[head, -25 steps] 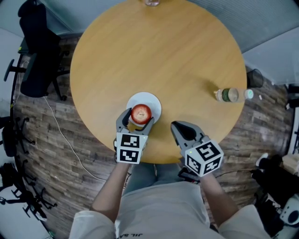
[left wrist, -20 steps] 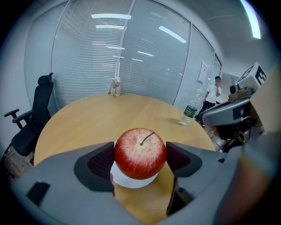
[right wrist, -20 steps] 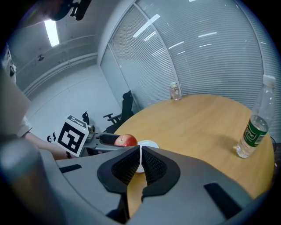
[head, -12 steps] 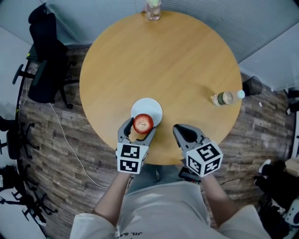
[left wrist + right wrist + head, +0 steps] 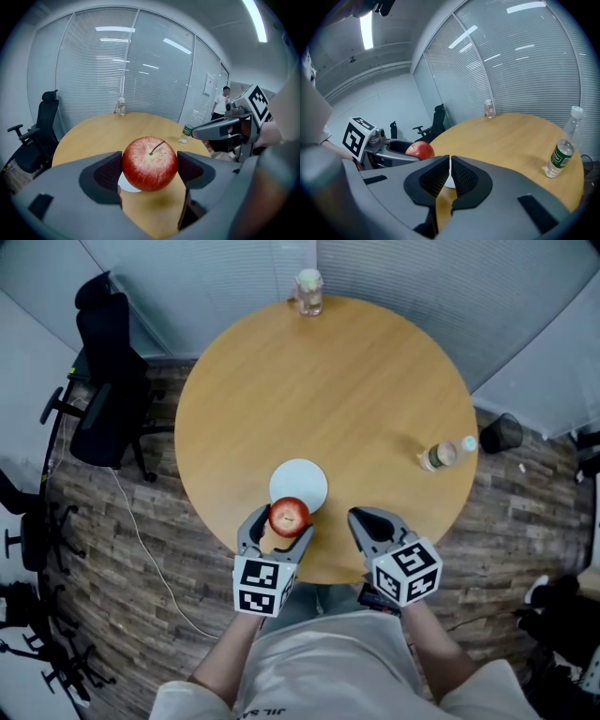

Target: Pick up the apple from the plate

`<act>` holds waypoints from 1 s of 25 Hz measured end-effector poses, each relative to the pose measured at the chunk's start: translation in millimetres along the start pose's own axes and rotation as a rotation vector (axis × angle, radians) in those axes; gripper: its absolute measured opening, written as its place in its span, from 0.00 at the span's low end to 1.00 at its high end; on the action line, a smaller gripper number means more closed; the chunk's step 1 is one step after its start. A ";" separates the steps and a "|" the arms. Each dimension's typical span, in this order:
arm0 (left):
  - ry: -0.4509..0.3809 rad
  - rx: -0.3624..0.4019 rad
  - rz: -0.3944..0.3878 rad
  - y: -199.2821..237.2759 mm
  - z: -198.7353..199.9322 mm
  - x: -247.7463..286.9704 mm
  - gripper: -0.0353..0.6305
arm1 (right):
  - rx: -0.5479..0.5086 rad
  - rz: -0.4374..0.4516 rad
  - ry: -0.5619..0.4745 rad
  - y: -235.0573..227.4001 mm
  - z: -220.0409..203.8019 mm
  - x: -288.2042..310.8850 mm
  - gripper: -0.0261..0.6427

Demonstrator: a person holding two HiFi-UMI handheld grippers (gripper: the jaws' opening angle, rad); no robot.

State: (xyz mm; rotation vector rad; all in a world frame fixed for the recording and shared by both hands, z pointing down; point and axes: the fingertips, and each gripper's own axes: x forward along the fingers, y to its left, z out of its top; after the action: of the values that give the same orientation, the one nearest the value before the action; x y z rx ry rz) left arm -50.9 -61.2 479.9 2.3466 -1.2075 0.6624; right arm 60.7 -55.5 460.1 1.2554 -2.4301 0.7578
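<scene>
A red apple (image 5: 289,517) (image 5: 150,163) with a short stem is clamped between the jaws of my left gripper (image 5: 278,525) (image 5: 149,168), lifted above the near edge of the round wooden table (image 5: 375,399). The white plate (image 5: 302,483) lies bare on the table just beyond the apple. My right gripper (image 5: 361,518) (image 5: 449,178) hovers beside it over the table's near edge, jaws shut with nothing between them. In the right gripper view the apple (image 5: 420,150) shows at the left inside the other gripper.
A plastic water bottle (image 5: 442,454) (image 5: 561,152) lies at the table's right edge. A glass jar (image 5: 308,291) (image 5: 121,106) stands at the far edge. A black office chair (image 5: 108,371) stands left of the table. A person (image 5: 218,102) stands far off behind glass.
The left gripper has lifted the apple off the plate and drawn it back toward the near edge. The plate now lies bare. The right gripper has stayed shut.
</scene>
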 end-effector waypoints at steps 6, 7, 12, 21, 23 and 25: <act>-0.028 0.001 -0.002 -8.4 10.6 -17.7 0.61 | -0.021 0.012 -0.010 11.6 3.7 -4.1 0.09; -0.031 -0.003 0.000 -7.9 11.2 -20.7 0.61 | -0.024 0.013 -0.014 13.9 5.3 -4.8 0.09; -0.051 -0.029 0.004 -4.5 16.4 -35.2 0.61 | -0.042 0.015 -0.026 21.5 11.4 -6.3 0.09; -0.099 -0.028 0.011 2.1 32.1 -51.9 0.61 | -0.084 0.011 -0.031 32.6 16.7 -12.6 0.09; -0.102 -0.020 0.010 2.0 32.8 -53.6 0.61 | -0.082 0.010 -0.032 33.1 16.8 -12.8 0.09; -0.100 -0.007 0.010 1.4 31.3 -54.5 0.61 | -0.081 0.008 -0.032 33.6 16.2 -13.2 0.09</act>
State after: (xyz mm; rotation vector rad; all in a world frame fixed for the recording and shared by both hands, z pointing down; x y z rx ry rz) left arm -73.0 -45.0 423.2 2.3943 -1.2623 0.5488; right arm 40.3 -40.1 429.9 1.2373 -2.4660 0.6386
